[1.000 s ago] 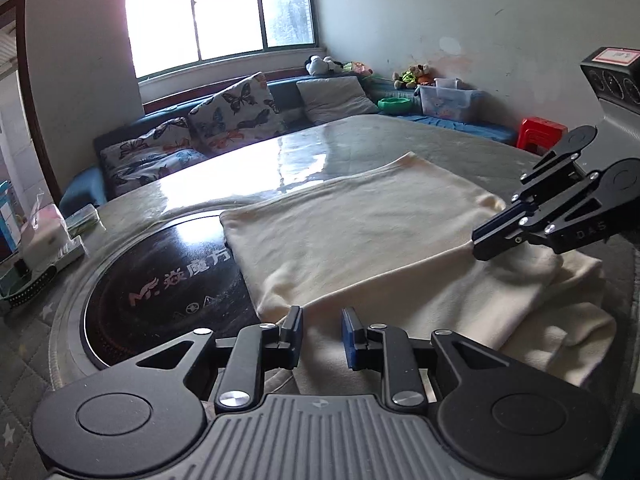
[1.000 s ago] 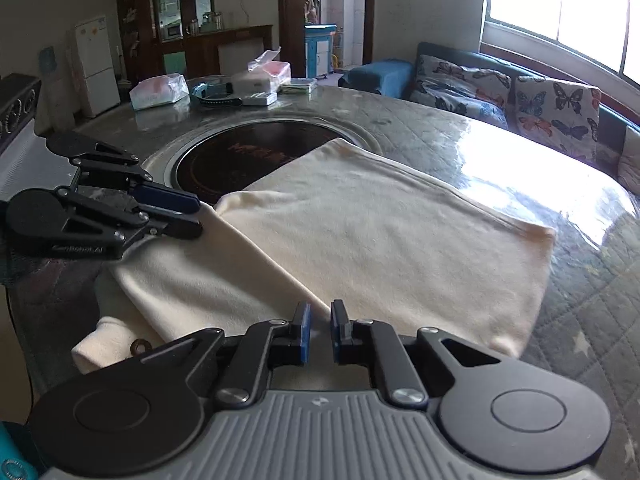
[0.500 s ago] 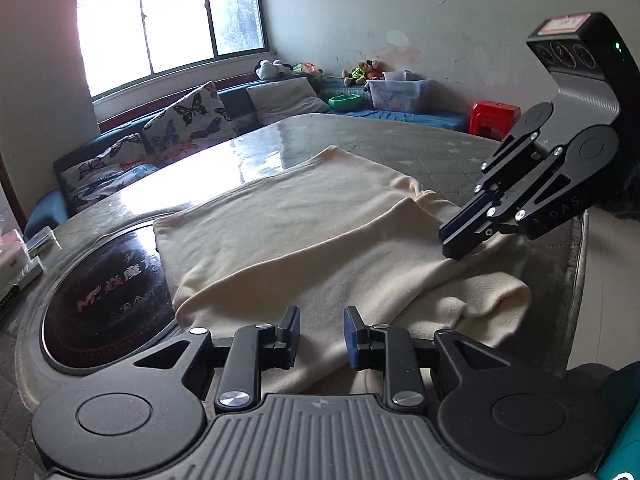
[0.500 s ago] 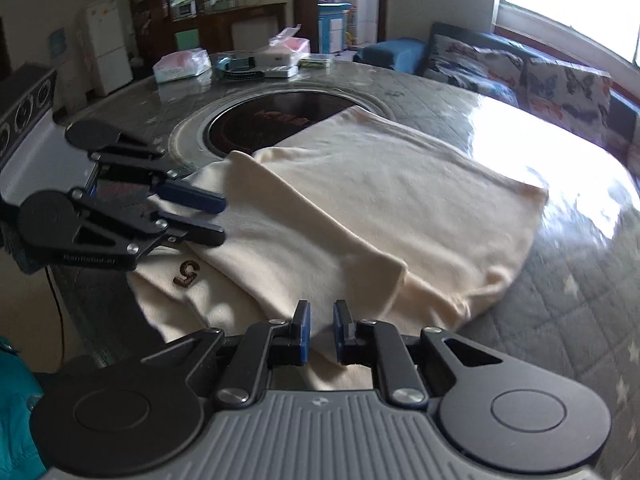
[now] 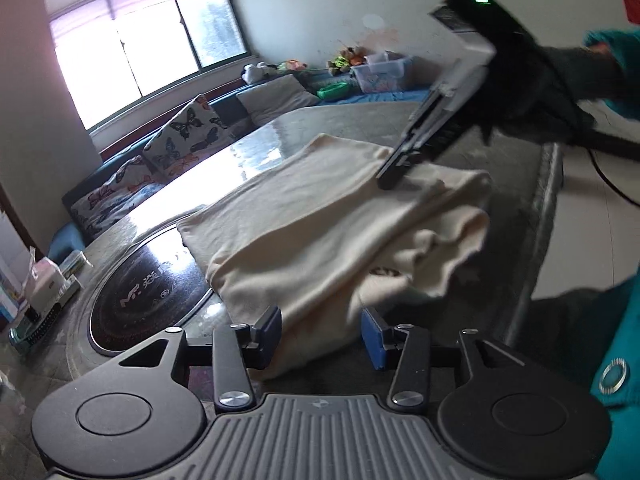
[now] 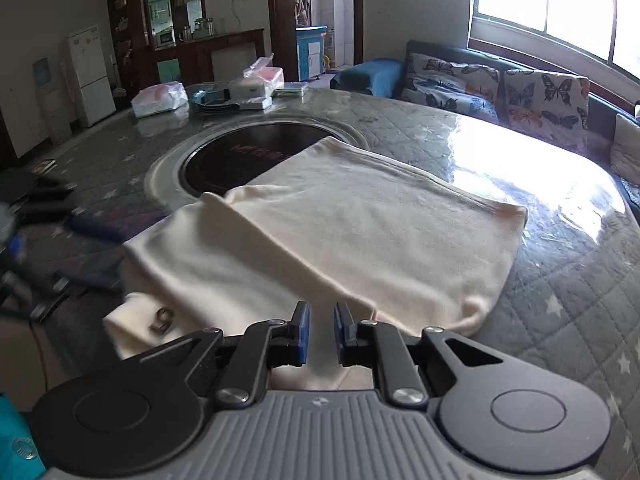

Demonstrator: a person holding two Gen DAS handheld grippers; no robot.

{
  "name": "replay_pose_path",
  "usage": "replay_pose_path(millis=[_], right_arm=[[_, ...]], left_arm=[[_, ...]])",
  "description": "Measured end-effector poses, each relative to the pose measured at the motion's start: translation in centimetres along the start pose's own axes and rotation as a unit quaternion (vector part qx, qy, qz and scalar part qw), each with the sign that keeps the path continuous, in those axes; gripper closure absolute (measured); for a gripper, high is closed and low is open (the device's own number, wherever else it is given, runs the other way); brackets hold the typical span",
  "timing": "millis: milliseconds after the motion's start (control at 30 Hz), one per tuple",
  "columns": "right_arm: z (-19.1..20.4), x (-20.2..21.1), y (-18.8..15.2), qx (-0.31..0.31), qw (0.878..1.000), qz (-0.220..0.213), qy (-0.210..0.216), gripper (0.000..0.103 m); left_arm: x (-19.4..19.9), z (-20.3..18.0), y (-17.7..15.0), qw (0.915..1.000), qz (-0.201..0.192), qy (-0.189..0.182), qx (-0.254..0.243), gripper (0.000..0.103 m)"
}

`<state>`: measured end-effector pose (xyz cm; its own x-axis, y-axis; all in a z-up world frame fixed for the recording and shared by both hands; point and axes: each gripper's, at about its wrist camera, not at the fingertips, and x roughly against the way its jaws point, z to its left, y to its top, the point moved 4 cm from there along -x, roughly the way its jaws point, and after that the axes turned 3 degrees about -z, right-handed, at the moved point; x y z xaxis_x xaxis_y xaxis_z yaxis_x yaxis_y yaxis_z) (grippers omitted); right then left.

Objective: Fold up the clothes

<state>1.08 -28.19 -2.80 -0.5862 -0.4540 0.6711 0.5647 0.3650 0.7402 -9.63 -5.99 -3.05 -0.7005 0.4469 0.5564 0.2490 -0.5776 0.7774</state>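
Two grippers work a folded cream fleece garment [image 6: 360,232] on the grey quilted table [image 6: 560,280]. Left gripper [image 5: 320,334] gapes wide, holding nothing. Right gripper [image 6: 319,330] is narrowly parted around a near fold; grip unclear

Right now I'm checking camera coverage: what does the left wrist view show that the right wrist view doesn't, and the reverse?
Only the left wrist view shows the toys and clear storage box by the wall. Only the right wrist view shows the white fridge and the packages at the table's far side. Both show the cream garment, the dark round hob, the butterfly cushions and both tools: left, right.
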Motion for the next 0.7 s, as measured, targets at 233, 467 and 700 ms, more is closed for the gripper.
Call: replay_pose_path(millis=[233, 467, 700], right_arm=[[-0.4, 0.4, -0.6, 0.002, 1.000, 0.020, -0.001, 0.090], [0.5, 2.8, -1.7, 0.028, 0.999, 0.033, -0.004, 0.088], [1.3, 4.8, -1.9, 0.055, 0.998, 0.026, 0.001, 0.070]], left_arm=[[-1.1, -1.7, -0.2, 0.9989, -0.008, -0.004, -0.046, 0.054], [-2.5, -2.8, 0.9, 0.9972, -0.037, -0.012, -0.064, 0.056], [-2.8, -1.6, 2.7, 0.9977, -0.051, -0.021, -0.039, 0.092]])
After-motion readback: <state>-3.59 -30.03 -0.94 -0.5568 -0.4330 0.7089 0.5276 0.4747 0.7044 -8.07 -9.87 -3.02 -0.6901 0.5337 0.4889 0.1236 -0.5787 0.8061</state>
